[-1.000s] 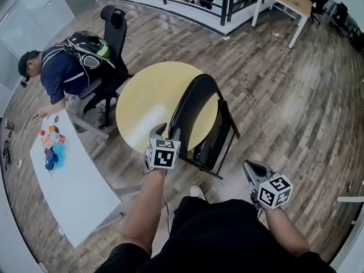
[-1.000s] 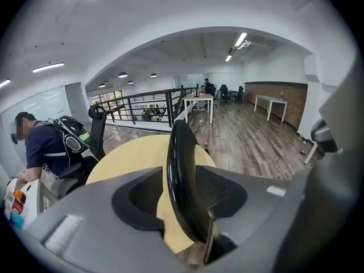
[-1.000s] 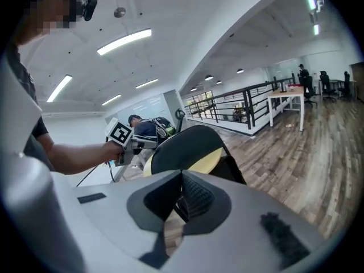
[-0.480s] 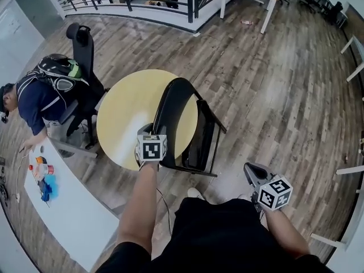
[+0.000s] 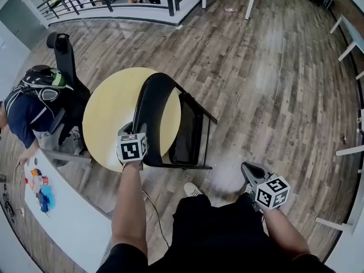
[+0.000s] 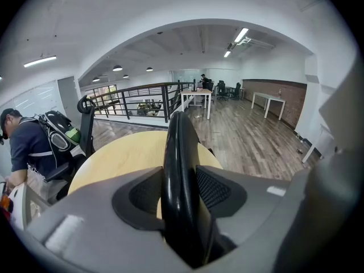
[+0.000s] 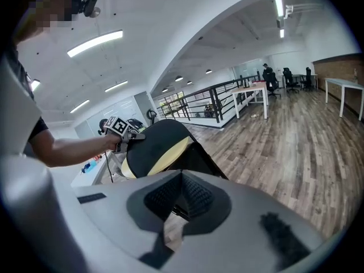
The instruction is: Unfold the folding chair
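Left arm stretched forward, left gripper (image 6: 181,195) clamped on the backrest rim of the black metal folding chair (image 5: 156,110), which stands on the wood floor just beside the round yellow table (image 5: 111,110). Right gripper (image 7: 182,197) has its jaws together and empty, held low at the right side, well apart from the chair.

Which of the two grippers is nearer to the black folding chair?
Left. The left gripper is clamped on the backrest edge of the folding chair; the right gripper, shut and empty, hangs clear of it, off to one side.

Black folding chair (image 5: 170,124) upright, partly folded, beside table.
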Available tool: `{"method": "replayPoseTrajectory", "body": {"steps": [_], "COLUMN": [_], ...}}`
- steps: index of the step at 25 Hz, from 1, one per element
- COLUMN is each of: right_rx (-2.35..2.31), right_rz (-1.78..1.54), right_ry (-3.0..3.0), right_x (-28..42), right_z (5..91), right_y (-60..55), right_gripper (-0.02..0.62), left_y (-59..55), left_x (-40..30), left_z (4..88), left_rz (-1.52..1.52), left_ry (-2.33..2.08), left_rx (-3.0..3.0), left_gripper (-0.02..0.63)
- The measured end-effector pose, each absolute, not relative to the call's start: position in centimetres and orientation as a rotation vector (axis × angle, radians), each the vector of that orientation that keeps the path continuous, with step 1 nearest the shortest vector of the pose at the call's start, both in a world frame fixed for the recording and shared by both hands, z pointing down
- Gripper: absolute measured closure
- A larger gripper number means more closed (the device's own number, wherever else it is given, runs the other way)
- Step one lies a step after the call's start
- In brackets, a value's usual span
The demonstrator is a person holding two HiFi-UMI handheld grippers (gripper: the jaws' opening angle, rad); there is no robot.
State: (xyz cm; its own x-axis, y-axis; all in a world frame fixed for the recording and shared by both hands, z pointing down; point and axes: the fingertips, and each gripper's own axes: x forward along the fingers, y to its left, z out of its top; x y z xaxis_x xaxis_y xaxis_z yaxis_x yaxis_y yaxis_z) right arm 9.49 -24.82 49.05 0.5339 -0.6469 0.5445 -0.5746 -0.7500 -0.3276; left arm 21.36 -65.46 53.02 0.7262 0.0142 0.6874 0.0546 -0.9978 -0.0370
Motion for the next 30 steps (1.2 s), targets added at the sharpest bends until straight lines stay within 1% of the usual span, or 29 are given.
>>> {"method": "replayPoseTrajectory", "body": {"steps": [6, 11, 18, 22, 30], "right_rx": [-2.613, -2.602, -2.589, -2.579, -2.472], "right_rz": [-1.006, -1.004, -0.998, -1.007, -1.064], "right_ry": [1.098, 1.147, 1.193, 1.210, 1.262], "right_x": [9.5, 9.4, 10.2, 10.7, 11.3], "right_z": [48.9, 49.2, 48.7, 48.9, 51.8], "right_y": [-22.4, -20.7, -16.9, -14.2, -12.1], "right_gripper": [0.589, 0.589, 0.589, 0.589, 0.589], "left_y": [-64.7, -63.3, -55.4, -48.9, -40.4], "left_x": [21.6, 21.0, 20.7, 20.6, 20.3], "left_z": [52.6, 51.6, 48.2, 46.4, 44.5], "left_rz": [-1.222, -1.205, -1.120, -1.073, -1.087], "left_ry": [0.088, 0.092, 0.036, -0.080, -0.182], "left_rx": [-2.865, -2.909, -2.995, -3.069, -3.188], "left_gripper": [0.423, 0.434, 0.446, 0.459, 0.472]}}
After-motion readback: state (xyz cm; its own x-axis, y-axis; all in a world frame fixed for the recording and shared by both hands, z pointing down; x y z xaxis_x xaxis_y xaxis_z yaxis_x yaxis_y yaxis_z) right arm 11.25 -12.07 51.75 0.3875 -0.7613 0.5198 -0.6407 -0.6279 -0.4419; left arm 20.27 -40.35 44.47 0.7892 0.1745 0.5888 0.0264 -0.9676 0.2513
